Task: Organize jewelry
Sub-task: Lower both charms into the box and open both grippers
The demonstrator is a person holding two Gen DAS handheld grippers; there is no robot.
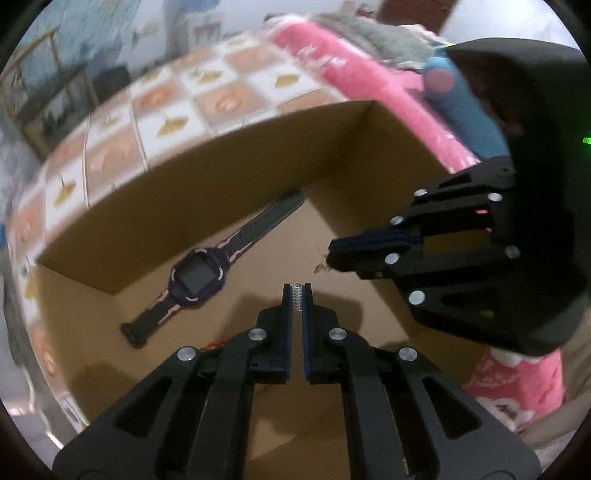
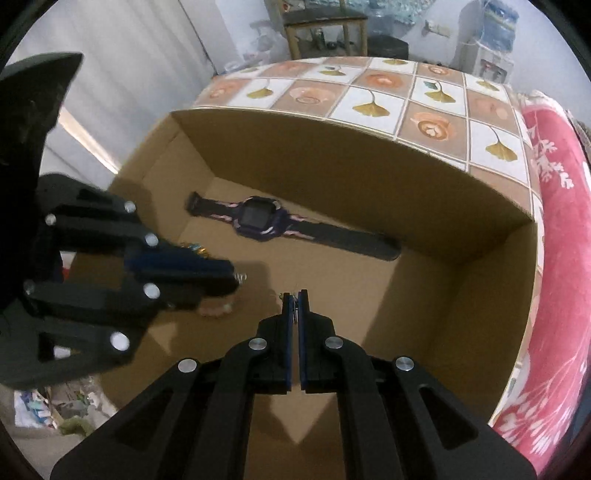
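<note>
An open cardboard box point(image 1: 229, 173) point(image 2: 369, 155) holds a dark purple smartwatch point(image 1: 195, 280) point(image 2: 258, 218) lying flat on its floor. My left gripper point(image 1: 296, 290) is shut on a small silver piece of jewelry point(image 1: 296, 297) and hangs over the box; it also shows at the left of the right wrist view point(image 2: 236, 278). My right gripper point(image 2: 294, 295) is shut on a small thin piece of jewelry point(image 2: 294, 306), also over the box; it shows at the right of the left wrist view point(image 1: 328, 258). More small jewelry point(image 2: 197, 249) lies on the box floor behind the left gripper.
The box stands on a tiled cloth with leaf and rose squares point(image 2: 373, 103). A pink patterned blanket point(image 2: 554, 258) point(image 1: 369, 88) lies along the right side. A wooden stool point(image 2: 325, 29) stands beyond the surface.
</note>
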